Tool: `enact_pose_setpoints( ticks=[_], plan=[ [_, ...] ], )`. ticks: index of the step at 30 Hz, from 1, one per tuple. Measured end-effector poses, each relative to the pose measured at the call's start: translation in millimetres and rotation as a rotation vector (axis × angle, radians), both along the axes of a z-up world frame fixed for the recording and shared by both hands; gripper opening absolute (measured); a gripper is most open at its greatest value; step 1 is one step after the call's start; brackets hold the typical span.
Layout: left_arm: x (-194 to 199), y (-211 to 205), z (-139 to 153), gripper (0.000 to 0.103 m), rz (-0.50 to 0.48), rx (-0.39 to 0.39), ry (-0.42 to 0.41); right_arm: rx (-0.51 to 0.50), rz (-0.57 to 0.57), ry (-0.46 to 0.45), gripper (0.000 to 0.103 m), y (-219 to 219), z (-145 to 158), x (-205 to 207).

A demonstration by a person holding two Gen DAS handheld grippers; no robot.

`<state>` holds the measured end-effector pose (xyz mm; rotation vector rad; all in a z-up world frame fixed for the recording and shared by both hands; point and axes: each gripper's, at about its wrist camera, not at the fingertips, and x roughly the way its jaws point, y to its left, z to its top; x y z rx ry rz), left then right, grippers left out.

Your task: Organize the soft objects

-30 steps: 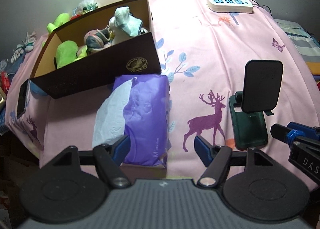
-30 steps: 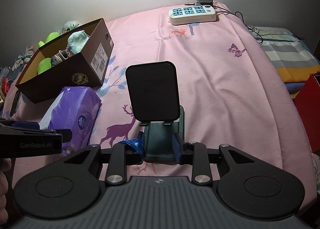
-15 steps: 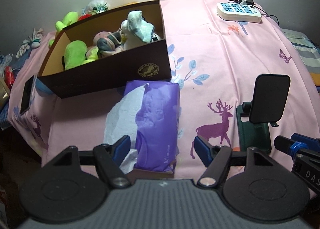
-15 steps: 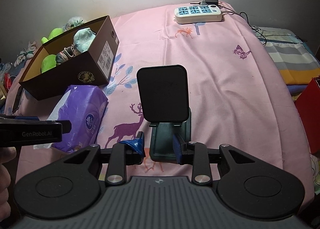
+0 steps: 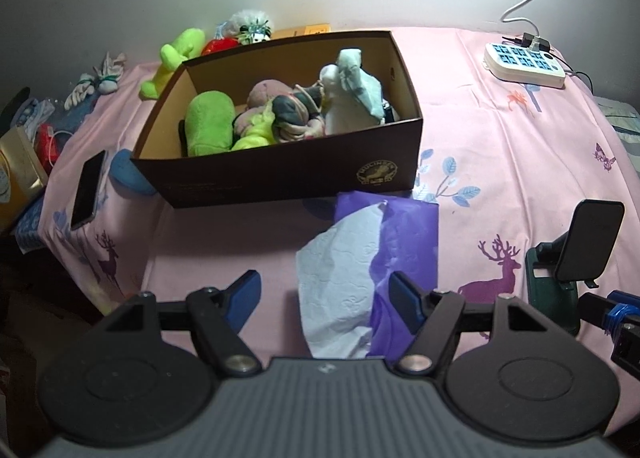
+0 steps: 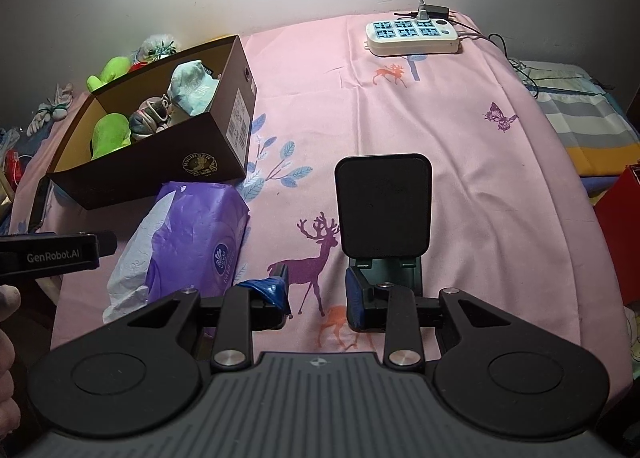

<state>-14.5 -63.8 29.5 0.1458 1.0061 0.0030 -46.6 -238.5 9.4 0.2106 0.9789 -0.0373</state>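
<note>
Purple plastic catches the eye first: the tissue pack (image 5: 404, 242) lies on the pink bedsheet (image 5: 500, 161) with its long axis running away from the camera, a white tissue (image 5: 340, 282) spilling from its torn top, and its far end just in front of the brown shoebox (image 5: 280, 173). The left hand-held gripper (image 5: 324, 296) hovers right over the pack's near end, jaws spread wide and clamping nothing, one blue pad on either side of the loose tissue. It is plainly the nearer of the two. Off to the right, the right hand-held gripper (image 6: 316, 294) sits by the dark green phone stand (image 6: 384, 217), jaws parted a modest way and empty, one pad just beside the stand's base. Into the box now: a green plush (image 5: 210, 123), a pinkish bundle of rolled socks (image 5: 280, 113) and a pale cloth piece (image 5: 352, 93) already packed, with room left near the front wall. Behind the box, a second green plush (image 5: 176, 55) and a fuzzy grey toy (image 5: 250, 23) still wait on the bed. A straight drop and squeeze across the pack's width looks like the left side's likely play.
</note>
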Motion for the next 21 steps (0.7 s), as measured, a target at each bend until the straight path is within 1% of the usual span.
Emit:
enact_pose_setpoints(
  ticks=[4,10,15,21],
  plan=[
    [2.5,15.6,-2.8,0.071,0.004,-0.012,0.013,-0.013,-0.013,0.013,0.014,10.6,0.2,0.9],
    [4.7,28.5,-10.4,0.071,-0.023,-0.024,0.033,-0.015,-0.034,0.025,0.014,25.7,2.6,1.7],
    [10.0,44.1,-12.0,0.071,-0.02,-0.013,0.028,-0.029,-0.037,-0.013,0.014,41.7,10.9,9.0],
    [22.2,68.1,-5.6,0.071,0.007,0.037,-0.015,-0.042,-0.023,-0.074,0.015,61.5,23.8,26.9]
  ],
)
